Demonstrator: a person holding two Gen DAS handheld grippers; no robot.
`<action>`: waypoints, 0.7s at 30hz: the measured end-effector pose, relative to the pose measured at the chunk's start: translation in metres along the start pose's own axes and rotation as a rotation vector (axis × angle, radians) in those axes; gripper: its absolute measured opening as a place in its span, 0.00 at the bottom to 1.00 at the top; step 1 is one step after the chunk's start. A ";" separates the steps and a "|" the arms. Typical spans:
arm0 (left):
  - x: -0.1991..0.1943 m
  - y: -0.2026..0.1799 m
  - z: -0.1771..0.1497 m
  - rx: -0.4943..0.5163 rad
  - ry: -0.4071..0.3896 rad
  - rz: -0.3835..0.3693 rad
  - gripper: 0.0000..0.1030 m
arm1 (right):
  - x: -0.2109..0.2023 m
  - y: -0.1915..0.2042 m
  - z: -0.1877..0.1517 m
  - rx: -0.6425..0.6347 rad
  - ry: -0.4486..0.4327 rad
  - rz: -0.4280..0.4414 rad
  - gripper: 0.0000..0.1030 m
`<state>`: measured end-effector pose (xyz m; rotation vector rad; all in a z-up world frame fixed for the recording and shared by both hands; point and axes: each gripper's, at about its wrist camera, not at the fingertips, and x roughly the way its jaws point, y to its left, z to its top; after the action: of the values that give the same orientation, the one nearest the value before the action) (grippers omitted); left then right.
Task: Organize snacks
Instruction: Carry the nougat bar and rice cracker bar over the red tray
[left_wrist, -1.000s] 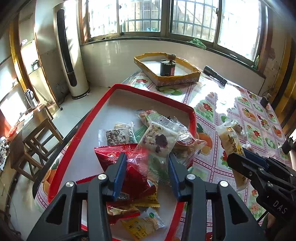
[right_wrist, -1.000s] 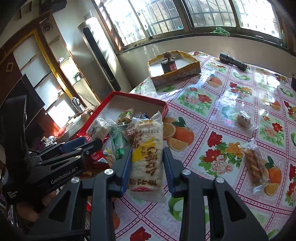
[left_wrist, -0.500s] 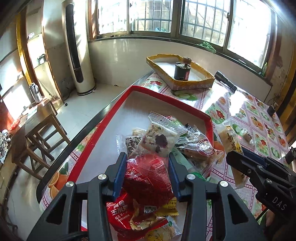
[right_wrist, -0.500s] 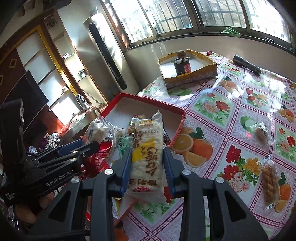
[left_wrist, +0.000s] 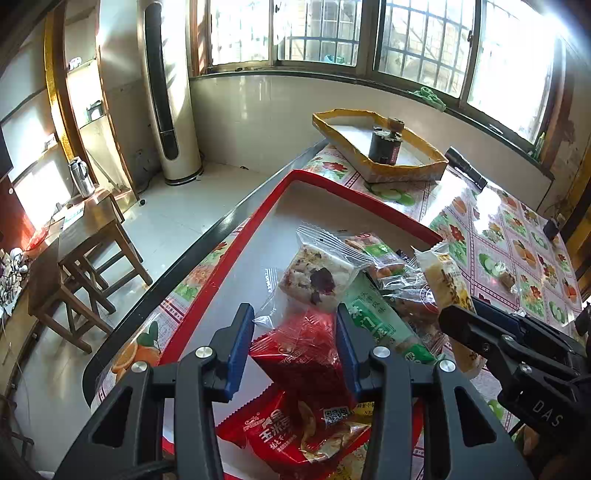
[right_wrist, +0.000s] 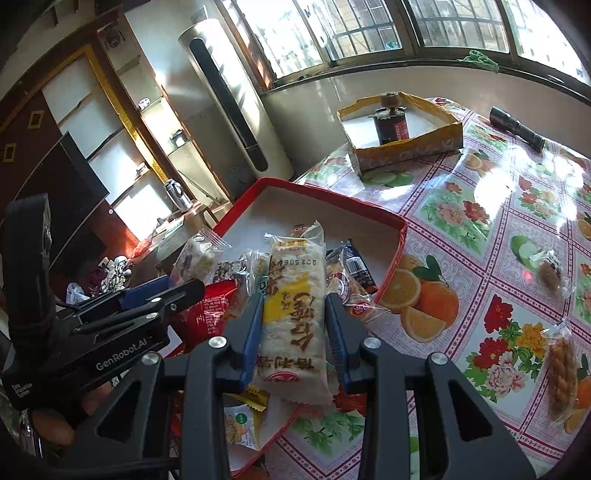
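White-and-yellow rice-cracker packet (right_wrist: 293, 306), printed with dark characters, clamped lengthwise between the blue pads of the right gripper (right_wrist: 294, 325); the jaws are nearly closed on the packet's two long edges, and the packet is held above the near end of the red tray (right_wrist: 400, 236). In the left wrist view the same packet (left_wrist: 445, 280) appears at right, projecting from the black fingers of the right gripper (left_wrist: 456, 328). The left gripper (left_wrist: 295, 343) is partly open and grips a clear packet of nougat (left_wrist: 317, 277) by its lower end, the packet standing up over a red wrapper (left_wrist: 299, 354). The tray's near half carries a heap of snacks: a red corn-snack bag (left_wrist: 284, 432), a green-labelled packet (left_wrist: 376, 321) and several clear sachets. The tray rests on the counter (right_wrist: 461, 221), which is covered by an oilcloth printed with flowers and fruit. On the cloth well to the right lie a twisted-pastry packet (right_wrist: 559, 369) and a small clear-wrapped sweet (right_wrist: 550, 271). At the far end stands a yellow-rimmed cardboard box (right_wrist: 406, 151) holding a dark can (right_wrist: 391, 125); a black torch (right_wrist: 517, 127) lies beside it.
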<state>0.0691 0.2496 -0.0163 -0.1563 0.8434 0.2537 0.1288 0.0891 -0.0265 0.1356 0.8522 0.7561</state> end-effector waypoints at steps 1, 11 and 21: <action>0.000 0.001 0.000 -0.002 0.000 0.002 0.42 | 0.003 0.001 0.000 -0.002 0.004 0.005 0.35; 0.008 0.012 0.000 -0.024 0.015 0.018 0.42 | 0.037 0.020 0.006 -0.035 0.042 0.050 0.35; 0.020 0.028 -0.001 -0.053 0.045 0.031 0.42 | 0.065 0.015 0.018 -0.037 0.059 0.018 0.35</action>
<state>0.0733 0.2790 -0.0336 -0.1991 0.8845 0.3032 0.1608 0.1453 -0.0493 0.0883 0.8930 0.7959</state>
